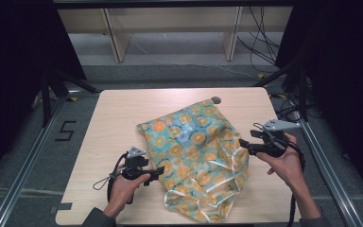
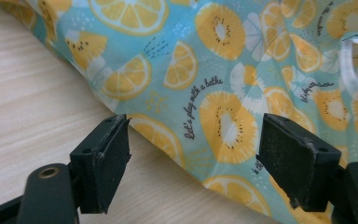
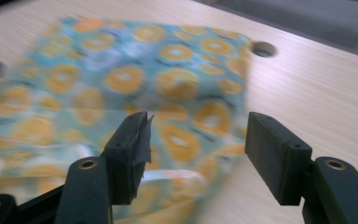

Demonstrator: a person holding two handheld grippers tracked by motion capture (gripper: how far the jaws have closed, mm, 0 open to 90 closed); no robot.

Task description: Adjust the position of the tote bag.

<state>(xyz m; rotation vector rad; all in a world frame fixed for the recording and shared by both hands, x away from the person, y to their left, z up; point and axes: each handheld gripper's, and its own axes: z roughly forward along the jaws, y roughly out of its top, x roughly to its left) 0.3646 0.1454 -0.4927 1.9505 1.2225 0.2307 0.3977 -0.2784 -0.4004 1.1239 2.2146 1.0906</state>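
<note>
- Two forearms come in from the bottom of the high view, each hand holding a gripper over a pale wooden table (image 1: 123, 109).
- On the left, the hand (image 1: 125, 185) holds the left gripper (image 1: 158, 171) low at the near left part of the table, pointed toward a bag (image 1: 194, 142).
- From the left gripper view, its black jaws stand wide apart, released, with the bag's edge lying on the table between and just beyond them; nothing is clamped.
- That bag (image 2: 223, 70) is thin teal plastic printed with orange and lemon slices and small script lettering; it lies crumpled in the middle of the table, reaching toward the near edge.
- Clear loop handles (image 1: 238, 163) show at the bag's near right side.
- On the right, the hand (image 1: 286, 163) holds the right gripper (image 1: 242, 145) just beside the bag's right edge.
- From the right gripper view, its jaws are also spread, gripping nothing; the bag (image 3: 121, 79) is blurred beyond them.
- Near the table's far edge, just past the bag, sits a round hole (image 1: 216, 100).
</note>
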